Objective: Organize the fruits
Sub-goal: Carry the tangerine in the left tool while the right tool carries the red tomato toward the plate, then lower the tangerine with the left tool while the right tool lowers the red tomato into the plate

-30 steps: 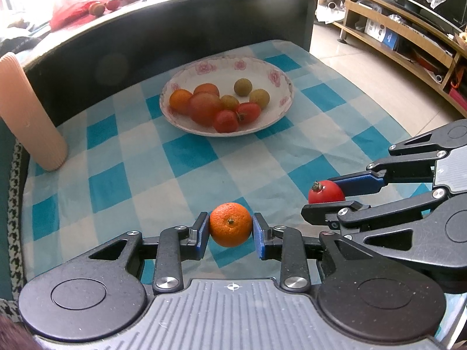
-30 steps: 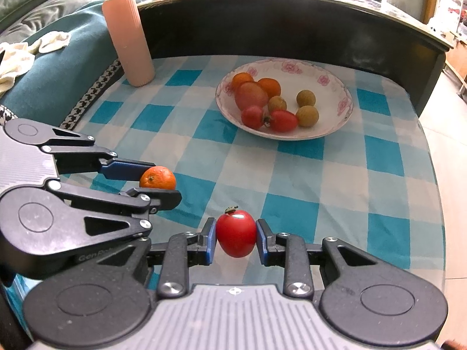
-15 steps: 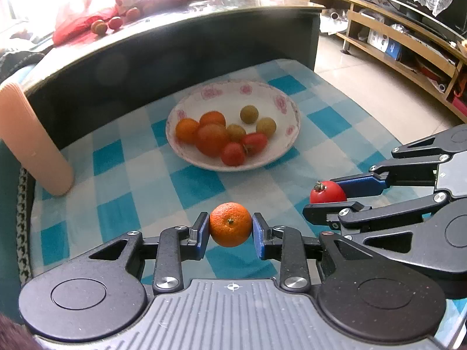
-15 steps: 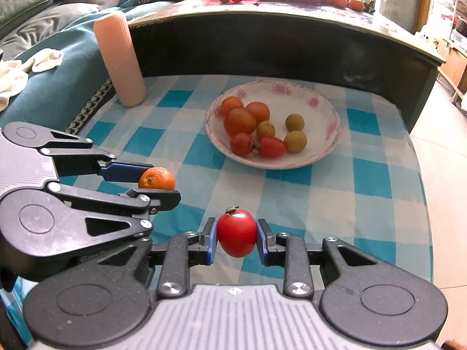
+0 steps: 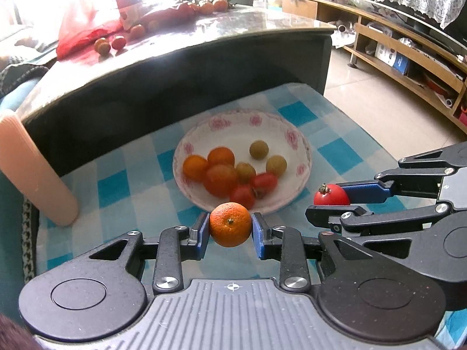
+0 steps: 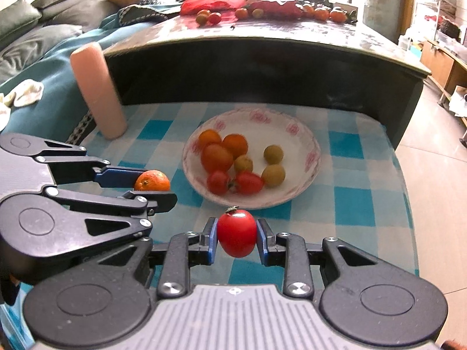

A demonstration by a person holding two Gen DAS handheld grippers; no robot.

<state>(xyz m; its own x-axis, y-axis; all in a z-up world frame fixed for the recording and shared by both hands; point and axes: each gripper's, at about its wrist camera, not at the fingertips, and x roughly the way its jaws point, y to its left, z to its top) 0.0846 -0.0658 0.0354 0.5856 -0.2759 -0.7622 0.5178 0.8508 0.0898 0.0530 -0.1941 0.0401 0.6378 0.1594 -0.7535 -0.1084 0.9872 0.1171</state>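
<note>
My left gripper (image 5: 230,229) is shut on a small orange (image 5: 230,224), held above the blue checked cloth just short of the bowl. My right gripper (image 6: 236,237) is shut on a red tomato (image 6: 236,233), also lifted, near the bowl's front rim. Each gripper shows in the other's view: the right one with the tomato (image 5: 331,195), the left one with the orange (image 6: 152,181). The white flowered bowl (image 5: 294,143) (image 6: 303,134) holds several oranges, tomatoes and small yellow-green fruits.
A pink cylinder (image 5: 32,172) (image 6: 97,93) stands on the cloth at the left. A dark raised counter (image 6: 262,67) behind the bowl carries loose fruit and a red bag (image 5: 84,35). The cloth ends at the right above the tiled floor (image 5: 379,96).
Both grippers have risen and tilted back with their fruit still held. The bowl now sits lower in both views and more of the counter top shows.
</note>
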